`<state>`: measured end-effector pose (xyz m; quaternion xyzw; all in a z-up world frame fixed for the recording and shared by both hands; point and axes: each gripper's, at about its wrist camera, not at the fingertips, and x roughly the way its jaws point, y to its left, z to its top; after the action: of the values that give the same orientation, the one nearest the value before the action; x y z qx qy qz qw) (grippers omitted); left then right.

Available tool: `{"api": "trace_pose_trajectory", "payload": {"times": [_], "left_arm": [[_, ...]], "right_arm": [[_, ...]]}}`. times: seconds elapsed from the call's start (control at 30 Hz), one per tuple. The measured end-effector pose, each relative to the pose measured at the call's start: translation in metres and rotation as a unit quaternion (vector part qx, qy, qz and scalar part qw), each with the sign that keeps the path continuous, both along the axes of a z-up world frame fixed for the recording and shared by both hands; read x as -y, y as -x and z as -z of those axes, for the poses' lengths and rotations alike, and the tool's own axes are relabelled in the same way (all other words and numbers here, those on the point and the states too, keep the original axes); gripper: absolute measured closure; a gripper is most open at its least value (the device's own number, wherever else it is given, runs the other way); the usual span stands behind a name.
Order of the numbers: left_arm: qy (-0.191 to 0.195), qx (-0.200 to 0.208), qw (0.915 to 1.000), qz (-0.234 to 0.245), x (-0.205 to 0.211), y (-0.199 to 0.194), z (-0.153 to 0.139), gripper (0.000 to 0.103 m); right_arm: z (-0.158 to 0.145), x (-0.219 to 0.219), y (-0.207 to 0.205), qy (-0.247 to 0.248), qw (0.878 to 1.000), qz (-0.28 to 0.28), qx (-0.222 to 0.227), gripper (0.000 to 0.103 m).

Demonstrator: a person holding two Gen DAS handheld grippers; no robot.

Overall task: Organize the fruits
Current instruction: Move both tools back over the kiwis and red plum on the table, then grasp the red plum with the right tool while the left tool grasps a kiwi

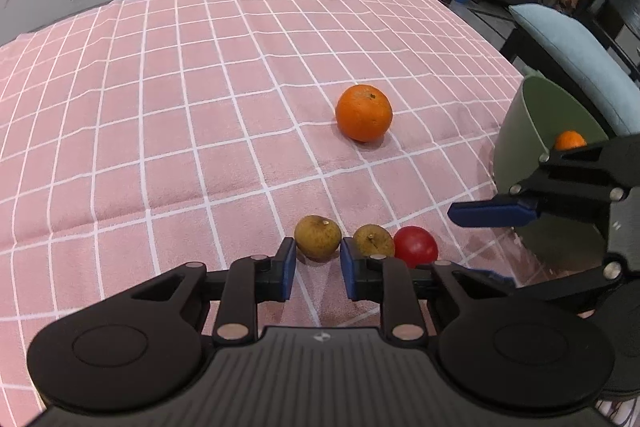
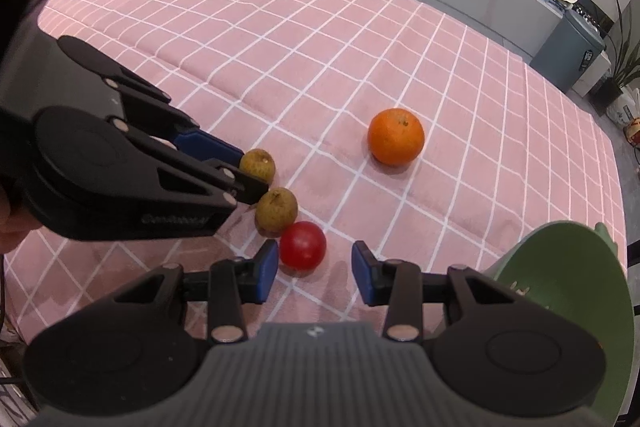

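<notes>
Pink checked tablecloth (image 1: pixel 160 107) spread over a table, grey counter behind at 12 o'clock. At 6 o'clock in the left wrist view, three small fruits in a row: first brown fruit (image 1: pixel 318 237), second brown fruit (image 1: pixel 372 239) just beside it at 3 o'clock, red fruit (image 1: pixel 416 247) next along, seemingly touching the second. Large orange (image 1: pixel 363 113) alone, well apart at their 1 o'clock. Green bowl (image 1: pixel 516 147) at 3 o'clock on the cloth's edge, small orange (image 1: pixel 570 141) inside. Left gripper (image 1: pixel 318 267) narrow, blue tips pinching either side of the first brown fruit. Right gripper (image 2: pixel 316 273) angled down, jaws moderately apart and empty, red fruit just beyond the tips at 11 o'clock, not between the pads.
</notes>
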<state>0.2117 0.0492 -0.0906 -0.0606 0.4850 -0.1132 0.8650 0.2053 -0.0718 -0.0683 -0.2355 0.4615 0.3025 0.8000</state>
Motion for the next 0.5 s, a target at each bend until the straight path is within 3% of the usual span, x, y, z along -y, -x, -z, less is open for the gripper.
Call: {"api": "trace_pose_trajectory", "payload": {"times": [0.33, 0.5], "left_arm": [[0.015, -0.005, 0.9993, -0.034, -0.017, 0.019, -0.012, 0.077], [0.016, -0.003, 0.9992, -0.036, -0.014, 0.027, -0.016, 0.077]], "right_arm": [[0.004, 0.002, -0.004, -0.014, 1.000, 0.007, -0.011, 0.067], [0.009, 0.002, -0.008, -0.027, 0.999, 0.015, -0.029, 0.073]]}}
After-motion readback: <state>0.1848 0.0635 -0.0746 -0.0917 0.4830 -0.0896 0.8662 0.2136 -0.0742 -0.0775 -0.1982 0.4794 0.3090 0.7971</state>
